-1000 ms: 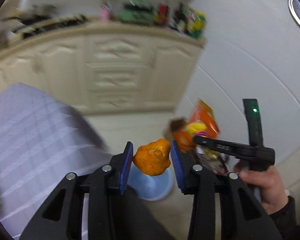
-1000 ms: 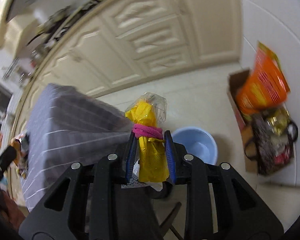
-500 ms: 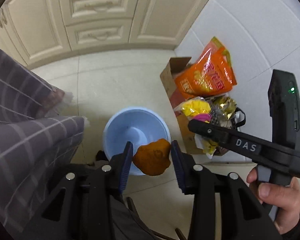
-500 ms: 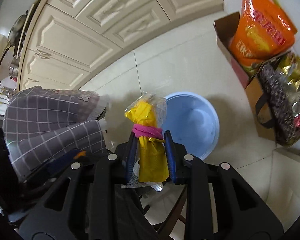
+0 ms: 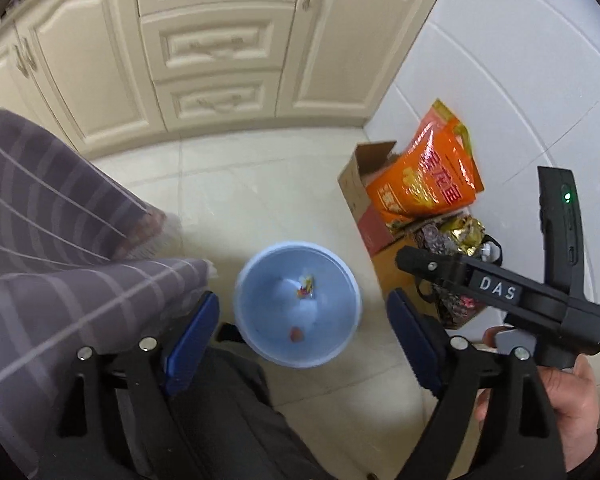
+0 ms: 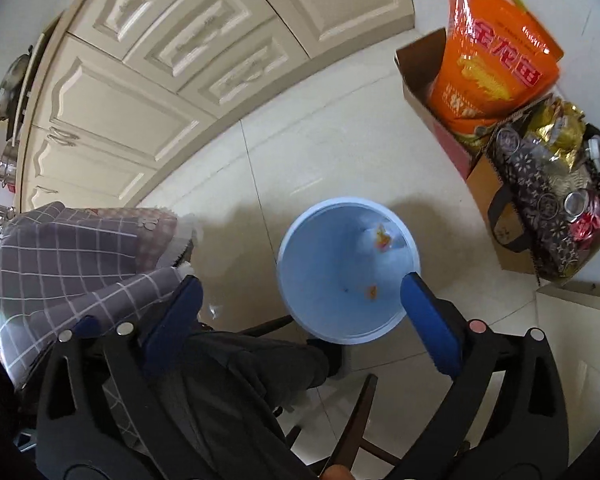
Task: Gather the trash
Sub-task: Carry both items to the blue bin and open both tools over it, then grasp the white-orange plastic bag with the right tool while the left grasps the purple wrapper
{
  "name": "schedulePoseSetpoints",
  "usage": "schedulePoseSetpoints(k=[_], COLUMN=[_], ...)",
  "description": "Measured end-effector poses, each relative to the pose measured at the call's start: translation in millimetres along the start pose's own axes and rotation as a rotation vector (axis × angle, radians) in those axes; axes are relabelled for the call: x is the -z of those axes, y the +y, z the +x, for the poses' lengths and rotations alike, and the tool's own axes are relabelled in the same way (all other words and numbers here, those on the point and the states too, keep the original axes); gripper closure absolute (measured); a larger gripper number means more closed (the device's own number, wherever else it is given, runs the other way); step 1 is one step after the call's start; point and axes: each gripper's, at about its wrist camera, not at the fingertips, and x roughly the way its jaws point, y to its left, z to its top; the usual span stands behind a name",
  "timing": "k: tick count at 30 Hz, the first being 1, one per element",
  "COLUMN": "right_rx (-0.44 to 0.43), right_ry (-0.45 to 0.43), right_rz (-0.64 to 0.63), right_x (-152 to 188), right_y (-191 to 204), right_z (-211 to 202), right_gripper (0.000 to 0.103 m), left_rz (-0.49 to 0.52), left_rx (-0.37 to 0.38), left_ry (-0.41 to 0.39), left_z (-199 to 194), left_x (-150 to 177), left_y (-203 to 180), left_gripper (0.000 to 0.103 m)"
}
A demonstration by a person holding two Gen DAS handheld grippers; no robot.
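**Mia:** Where was the round light-blue plastic bin [image 5: 298, 304]?

**Tom:** It stood on the pale tiled floor [image 5: 260, 192], right under both tools. It was just beside the corner of the desk with the grey checked cloth [image 5: 60, 248].

**Mia:** What did the left gripper [image 5: 304, 340] do?

**Tom:** Its blue fingers [image 5: 190, 340] had just been opening. They stood wide apart and nothing was between them. The bin showed in the gap.

**Mia:** And the right gripper [image 6: 304, 312]?

**Tom:** The same. Its blue fingers [image 6: 430, 322] had just been opening too, and they were wide and empty. One finger sat in front of the bin's rim in the picture.

**Mia:** Where was the trash?

**Tom:** Down in the bin. A small yellow and pink wrapper [image 5: 306, 286] lay near the far side, on something white. A little orange bit [image 5: 296, 334] lay nearer the front. They were too small to see well.

**Mia:** Who held the right tool?

**Tom:** A person's hand [image 5: 560, 396] held its black handle, seen from the left camera.

**Mia:** What else was there?

**Tom:** A brown cardboard box [image 6: 420, 76] stood by the white wall, with a big orange plastic bag [image 6: 492, 60] in it. A dark flowery bag [image 6: 540, 200] full of shiny things sat next to it. Cream cupboard doors [image 5: 216, 40] were behind. A dark trouser leg [image 6: 252, 364] was below the tools.
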Motion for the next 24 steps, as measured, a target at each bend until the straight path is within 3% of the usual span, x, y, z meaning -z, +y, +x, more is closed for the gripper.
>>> schedulePoseSetpoints(k=[3,12,24], right_rx=[0.004,-0.048,-0.165], right_ry=[-0.032,-0.154,-0.285], right_rz=[-0.032,-0.130,-0.403], right_x=[3,8,43], right_y=[13,77,216], right_z=[-19,-87,-161], right_gripper=[0.006,0.006,0.006], left_rz=[0.012,0.003,-0.127], left_rx=[-0.051,-0.088,-0.227], left_ry=[-0.062,-0.243,-0.482], left_z=[-29,-124,-254], left_x=[1,6,48], left_y=[-2,5,80], left_gripper=[0.019,0.018,0.011])
